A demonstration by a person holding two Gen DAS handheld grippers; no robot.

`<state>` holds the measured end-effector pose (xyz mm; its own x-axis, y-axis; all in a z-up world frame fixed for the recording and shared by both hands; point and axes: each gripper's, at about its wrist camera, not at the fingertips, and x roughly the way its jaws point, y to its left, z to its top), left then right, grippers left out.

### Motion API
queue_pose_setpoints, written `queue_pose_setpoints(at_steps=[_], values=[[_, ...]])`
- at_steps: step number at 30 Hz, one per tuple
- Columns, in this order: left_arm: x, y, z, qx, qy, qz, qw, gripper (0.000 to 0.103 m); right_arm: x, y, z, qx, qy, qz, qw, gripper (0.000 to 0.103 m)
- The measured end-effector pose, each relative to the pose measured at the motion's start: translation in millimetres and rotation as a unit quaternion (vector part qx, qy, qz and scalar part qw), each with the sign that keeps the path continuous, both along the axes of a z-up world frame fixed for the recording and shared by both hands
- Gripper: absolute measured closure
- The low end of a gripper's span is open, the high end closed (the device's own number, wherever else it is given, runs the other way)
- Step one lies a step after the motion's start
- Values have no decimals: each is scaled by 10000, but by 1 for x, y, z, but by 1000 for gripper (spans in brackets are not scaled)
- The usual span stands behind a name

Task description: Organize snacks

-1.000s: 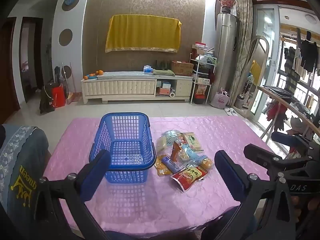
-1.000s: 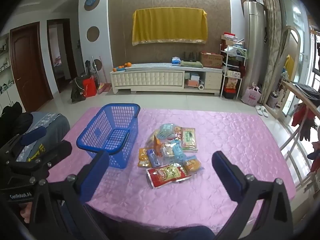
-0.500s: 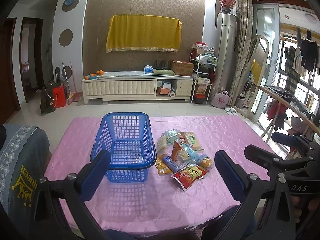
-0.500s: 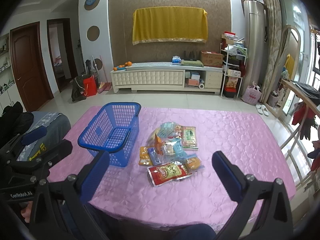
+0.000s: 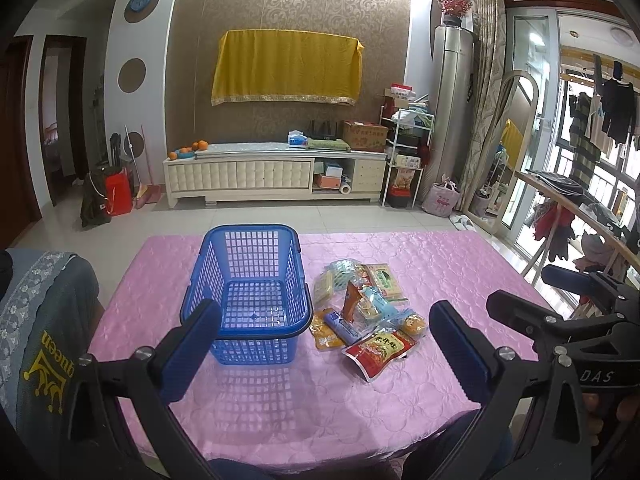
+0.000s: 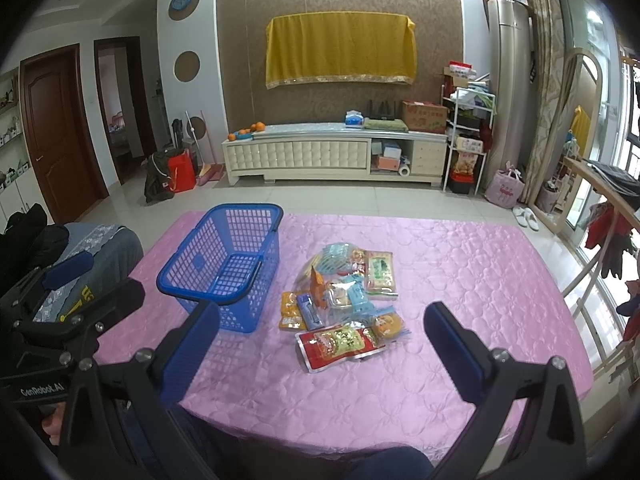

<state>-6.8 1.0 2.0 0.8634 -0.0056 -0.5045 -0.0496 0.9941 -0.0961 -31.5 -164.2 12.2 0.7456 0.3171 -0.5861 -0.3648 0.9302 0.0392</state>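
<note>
Right now both grippers hang above the near edge of the table (image 5: 420, 412), each with its jaws spread wide and nothing between them. The left gripper (image 5: 324, 344) points toward the basket (image 5: 248, 276); the right gripper (image 6: 320, 344) points toward the snacks (image 6: 344, 292), and its black frame also shows at the right side of the left view.

A pink quilted cloth covers the table. The blue basket stands upright on it, left of centre, its mesh floor bare and its handle folded down along the rim. Just beside it, to the right, the snacks lie in a loose overlapping heap. Nearest the grippers is a red pouch (image 6: 340, 344), lying flat. Behind it are an orange-yellow packet (image 6: 289, 311) and a small blue bar (image 6: 310, 312), side by side and closest to the basket. A round yellow snack in clear wrap (image 6: 387, 325) sits to the right of the red pouch. Farther back lie a light blue wrapper (image 6: 356, 294), a green-labelled pack (image 6: 380, 270) and some clear bags, too jumbled to tell apart. None of the snacks touches the basket.

A chair back (image 5: 44, 320) draped in grey fabric stands at the table's left edge.
</note>
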Motion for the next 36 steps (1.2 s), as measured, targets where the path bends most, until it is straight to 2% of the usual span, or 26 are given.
queue_pose_setpoints(at_steps=[36], values=[[2,2,-1,-52,60,10,10000,0,1,1,-5,-13,70,10,10000,0]])
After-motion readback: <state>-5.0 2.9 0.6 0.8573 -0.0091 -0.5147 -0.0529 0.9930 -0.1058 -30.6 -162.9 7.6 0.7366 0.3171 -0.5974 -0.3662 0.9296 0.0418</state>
